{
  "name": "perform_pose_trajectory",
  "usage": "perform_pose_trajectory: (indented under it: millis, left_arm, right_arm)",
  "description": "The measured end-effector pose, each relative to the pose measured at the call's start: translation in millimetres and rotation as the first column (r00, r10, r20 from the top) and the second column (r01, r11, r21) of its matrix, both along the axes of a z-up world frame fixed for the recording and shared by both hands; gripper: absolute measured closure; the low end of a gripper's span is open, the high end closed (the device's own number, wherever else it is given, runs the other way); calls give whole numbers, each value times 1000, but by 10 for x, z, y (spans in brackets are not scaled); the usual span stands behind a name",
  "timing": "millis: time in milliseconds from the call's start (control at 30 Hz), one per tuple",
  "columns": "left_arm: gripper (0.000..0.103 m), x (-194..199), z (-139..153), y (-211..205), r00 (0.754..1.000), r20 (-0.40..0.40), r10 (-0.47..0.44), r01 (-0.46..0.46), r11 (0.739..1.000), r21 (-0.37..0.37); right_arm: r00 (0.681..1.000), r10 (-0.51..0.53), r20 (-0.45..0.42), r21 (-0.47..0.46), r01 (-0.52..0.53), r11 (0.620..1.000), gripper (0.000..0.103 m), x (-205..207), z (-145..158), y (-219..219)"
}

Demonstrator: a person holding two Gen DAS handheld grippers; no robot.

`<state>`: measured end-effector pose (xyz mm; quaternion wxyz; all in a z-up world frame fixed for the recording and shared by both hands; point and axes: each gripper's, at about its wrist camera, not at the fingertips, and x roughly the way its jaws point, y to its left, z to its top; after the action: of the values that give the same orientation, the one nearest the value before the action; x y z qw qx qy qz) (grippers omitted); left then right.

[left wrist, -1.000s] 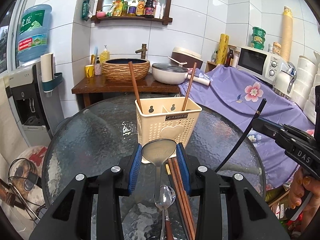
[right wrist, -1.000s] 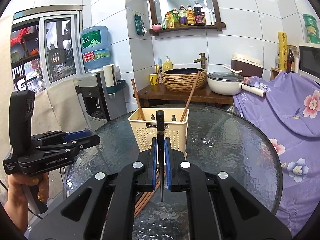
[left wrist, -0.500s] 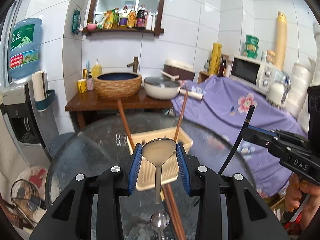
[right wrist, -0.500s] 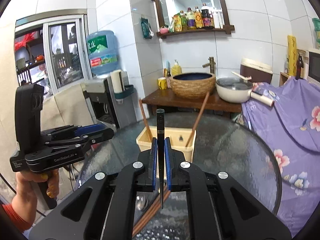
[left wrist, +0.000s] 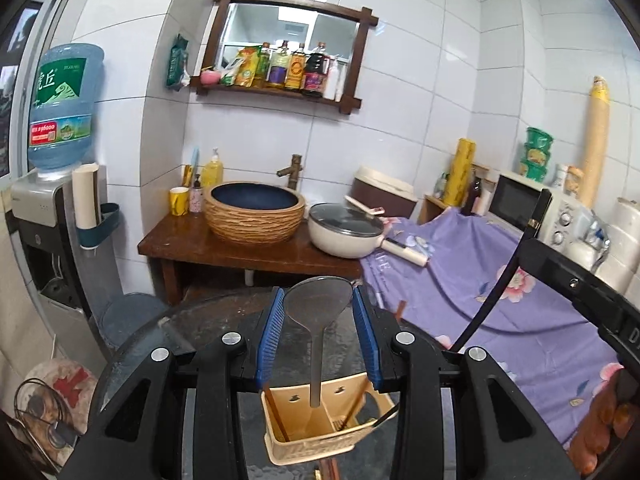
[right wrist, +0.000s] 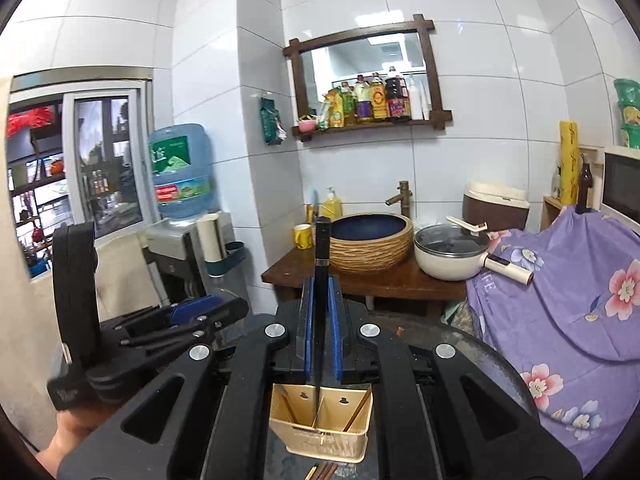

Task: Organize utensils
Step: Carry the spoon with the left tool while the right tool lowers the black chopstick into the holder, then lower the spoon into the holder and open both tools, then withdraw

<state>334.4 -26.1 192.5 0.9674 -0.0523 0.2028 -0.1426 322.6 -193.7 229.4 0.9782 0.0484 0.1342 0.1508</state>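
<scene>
Two grippers, one utensil each. Left gripper (left wrist: 318, 336): blue-padded fingers (left wrist: 269, 336) clamped on the bowl of a metal ladle (left wrist: 318, 304), bowl up, handle hanging straight down, its end over the middle compartment of the cream utensil holder (left wrist: 316, 446); whether the tip is inside or just above the rim cannot be told. Right gripper (right wrist: 320, 328): fingers (right wrist: 307, 328) nearly together, clamped on one black-handled utensil (right wrist: 321, 248), handle up, its thin lower part running down to the holder's (right wrist: 324, 440) centre divider.

Holder count: three compartments visible; two brown chopsticks standing in it, one leaning in the left compartment (left wrist: 276, 416), one in the right (left wrist: 354, 404). Something thin and dark lies in the right compartment, too small to name. At least two more chopsticks (right wrist: 324, 470) lie flat on the desk (left wrist: 132, 356) just in front of the holder, toward the near edge.

Desk: round, dark textured glass; holder sits well in from its rim, bare glass on both sides and behind. Far edge faces a wooden stand with one woven basin (left wrist: 254, 216) and one lidded white pan (left wrist: 346, 230). Right edge meets a purple flowered cloth (right wrist: 568, 300). Both grippers crowd over the holder, close side by side.
</scene>
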Motion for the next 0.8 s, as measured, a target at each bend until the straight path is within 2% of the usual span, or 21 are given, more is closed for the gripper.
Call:
perform_pose_trajectory:
  millis: [133, 267, 400, 533, 667, 800]
  left_arm:
    - [69, 155, -315, -4, 999, -43, 21, -20, 1000, 17]
    - [69, 242, -620, 30, 995, -96, 24, -23, 1000, 8]
    - [69, 264, -822, 13, 992, -125, 16, -13, 1000, 21]
    - [69, 260, -991, -47, 990, -138, 10, -2, 998, 63]
    - [69, 277, -1146, -95, 986, -169, -1, 13, 998, 67]
    - [69, 299, -1274, -129, 981, -194, -6, 23, 996, 84]
  right_arm:
    - [999, -41, -3, -36, 41, 998, 95, 176, -275, 81]
    - [998, -61, -22, -25, 61, 998, 95, 336, -594, 42]
    - [993, -75, -93, -26, 73, 997, 95, 499, -888, 7]
    - [987, -80, -137, -36, 76, 996, 95, 590, -1092, 7]
    - [981, -75, -178, -28, 71, 997, 95, 651, -1248, -11]
    - [982, -81, -169, -42, 75, 996, 95, 642, -1293, -27]
